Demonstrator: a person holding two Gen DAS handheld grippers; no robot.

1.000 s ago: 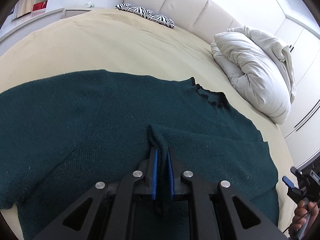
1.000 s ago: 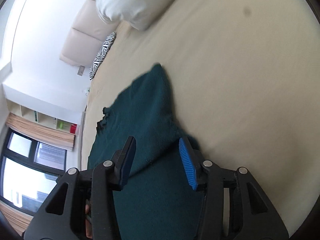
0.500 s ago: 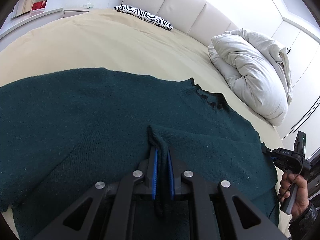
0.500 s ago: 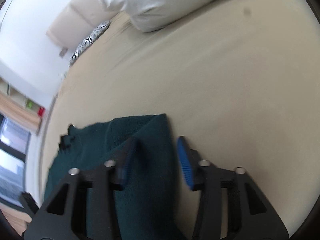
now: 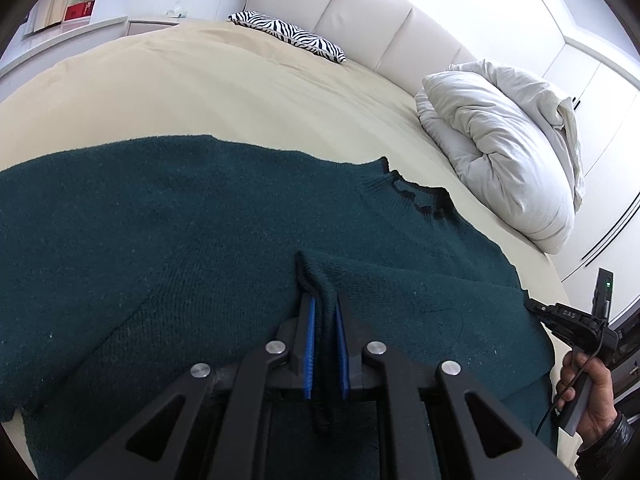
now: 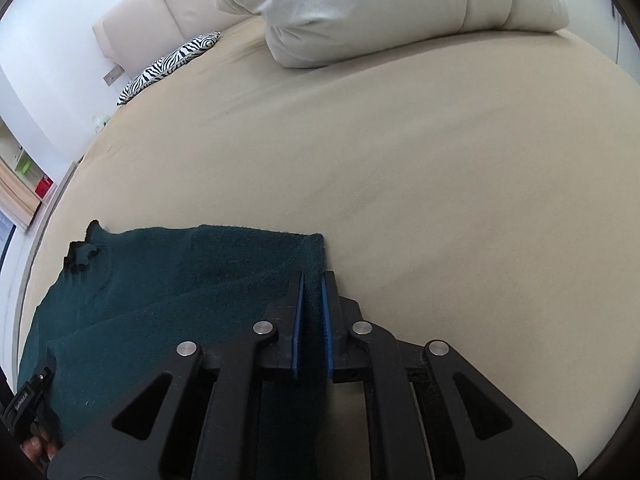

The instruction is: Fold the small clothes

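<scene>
Beige sheet covers the bed [image 5: 224, 92], and on it a dark green knitted sweater [image 5: 160, 232] lies spread, its lower hem cut off by the frame edge. The left hand-held gripper [image 5: 325, 312] pinches a raised fold of knit near the middle. The right hand-held gripper [image 6: 311, 300], jaws easing open slightly, has the sweater's corner edge between its blue pads [image 6: 297, 320].

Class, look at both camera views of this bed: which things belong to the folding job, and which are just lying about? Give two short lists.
Part of the job:
- green sweater
- left gripper, shut on a fold of the sweater
- right gripper, pinching the sweater's edge

Just lying about:
- white duvet
- zebra pillow
- bed sheet
</scene>
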